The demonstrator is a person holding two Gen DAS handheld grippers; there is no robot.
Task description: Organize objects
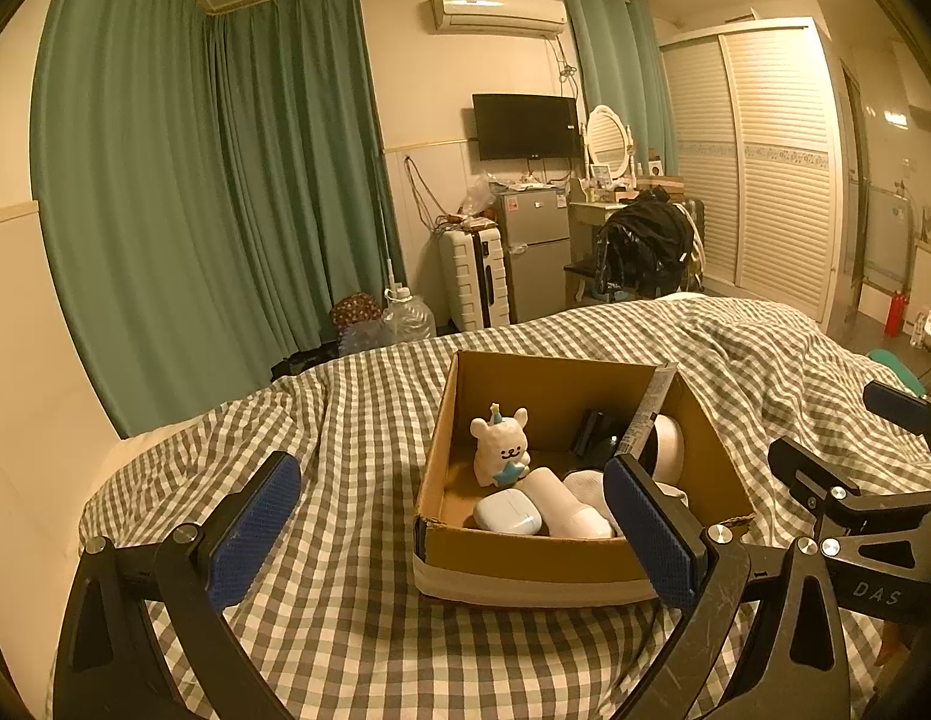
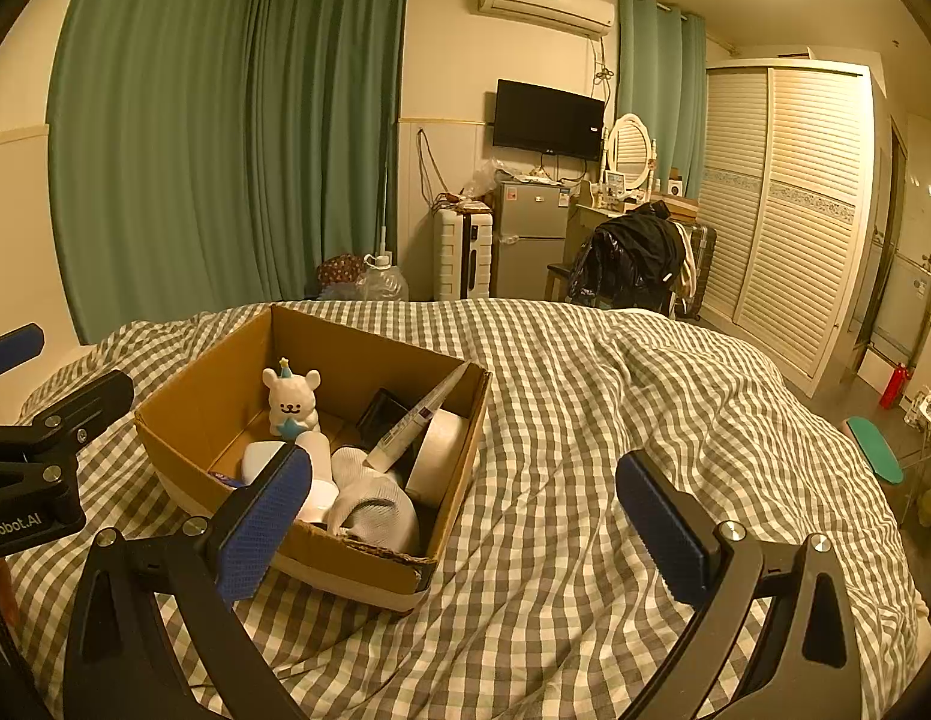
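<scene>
the left gripper (image 1: pixel 453 531) hangs wide open and holds nothing, over the checked bedcover (image 2: pixel 585 420). just ahead, the cardboard box (image 1: pixel 519 564) sits on the bedcover with a white bear figure (image 1: pixel 500 447), a white case (image 1: pixel 507 513) and a tube (image 2: pixel 417 417) inside. to its right, the right gripper (image 2: pixel 465 528) is also wide open and empty.

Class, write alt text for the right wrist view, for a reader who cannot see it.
An open cardboard box sits on a grey-checked bedspread, holding a white bear figurine, a tube leaning on its rim and other white items. The right tongs hang open and empty in front; the left tongs show at the left edge.
</scene>
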